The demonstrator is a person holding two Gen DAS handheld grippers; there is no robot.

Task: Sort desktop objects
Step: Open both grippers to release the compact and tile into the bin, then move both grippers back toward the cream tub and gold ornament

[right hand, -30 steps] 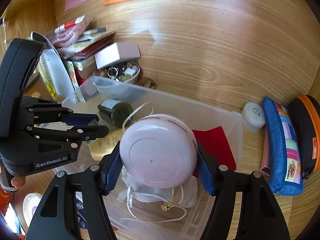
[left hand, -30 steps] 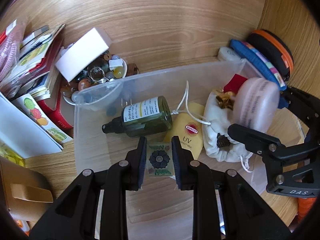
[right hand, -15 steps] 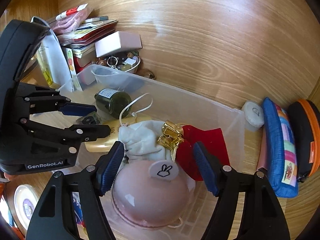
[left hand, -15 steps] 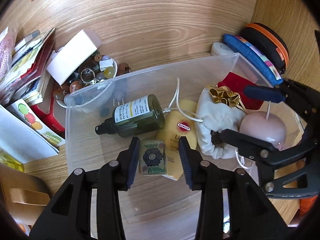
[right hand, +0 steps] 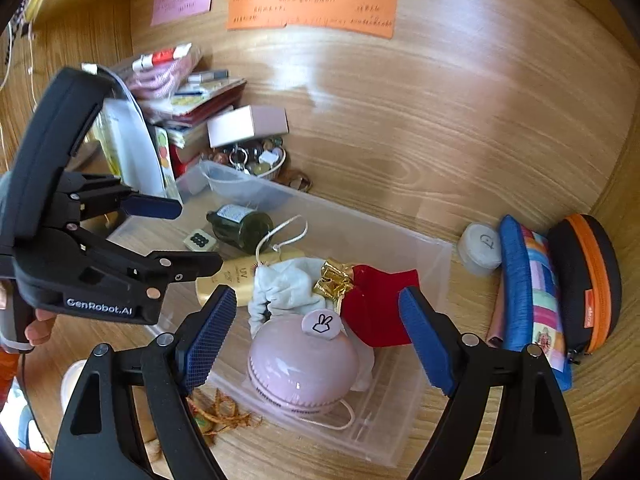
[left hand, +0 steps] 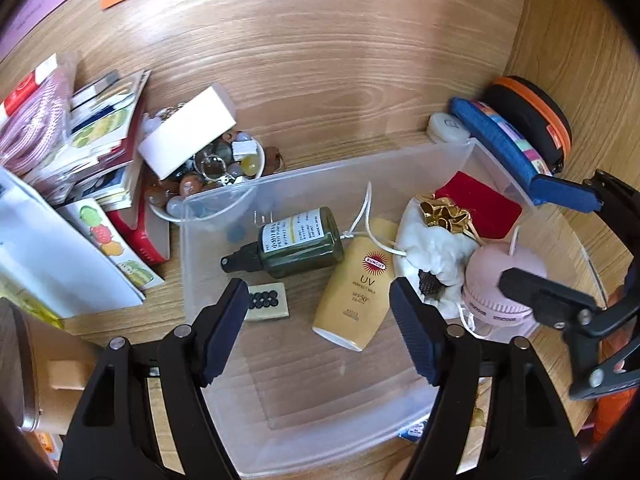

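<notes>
Pink fan (right hand: 303,364) now released, both grippers' jaws opening.

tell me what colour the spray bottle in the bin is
Dark green spray bottle with a black nozzle; clearest in the left wrist view.

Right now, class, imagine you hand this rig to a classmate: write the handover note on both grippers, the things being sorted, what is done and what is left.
Left gripper: jaws opening, nothing between them, above the clear plastic bin.
Right gripper: jaws opening, nothing gripped, over the pink round gadget.
In the bin: small patterned tile, dark green spray bottle, yellow sunscreen tube, white drawstring pouch, red cloth, pink gadget.
Left outside: bowl of beads, white box, blue pencil case, black orange-zipped case, white round tin.
</notes>
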